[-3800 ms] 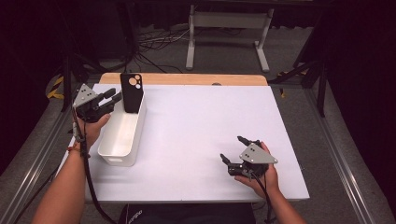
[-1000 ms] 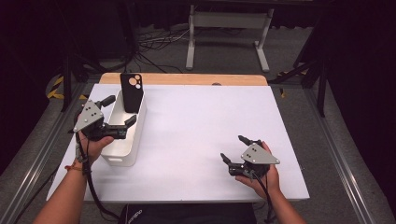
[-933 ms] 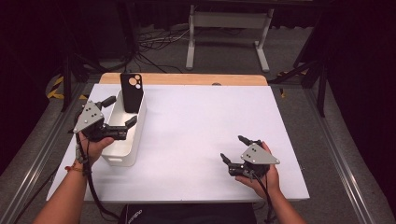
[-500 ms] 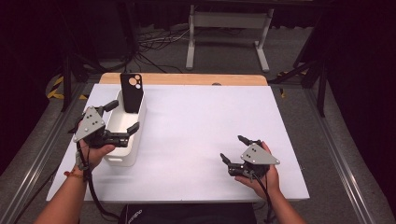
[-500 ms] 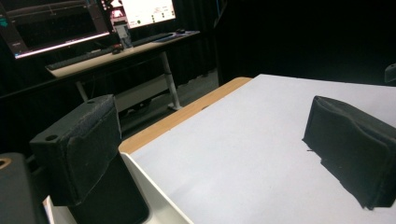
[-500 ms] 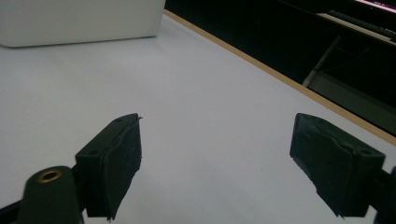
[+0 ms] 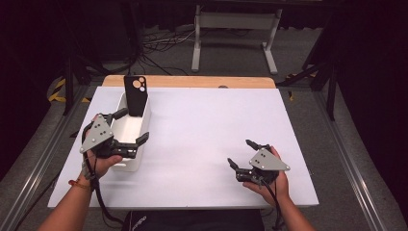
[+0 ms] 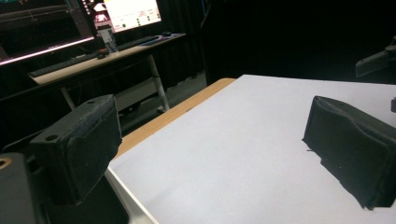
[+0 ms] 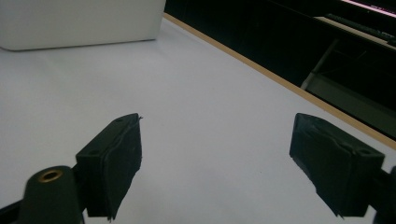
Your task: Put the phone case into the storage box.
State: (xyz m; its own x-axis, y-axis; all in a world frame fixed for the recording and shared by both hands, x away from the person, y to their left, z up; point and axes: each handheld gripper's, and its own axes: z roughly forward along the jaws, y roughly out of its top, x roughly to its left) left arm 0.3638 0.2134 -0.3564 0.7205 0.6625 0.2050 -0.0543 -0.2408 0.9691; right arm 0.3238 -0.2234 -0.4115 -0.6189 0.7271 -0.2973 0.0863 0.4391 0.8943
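White bin [image 7: 129,135] sits at the left of the worktop [image 7: 202,130], a black phone case [image 7: 135,89] standing upright at its far end. Left claw [image 7: 129,127] hovers over the bin's near half, jaws spread wide, empty. Right claw [image 7: 240,154] rests near the front right, likewise released.

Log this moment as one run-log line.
left gripper: open, over white bin near end | right gripper: open, empty, resting on table | phone case: upright in bin's far end
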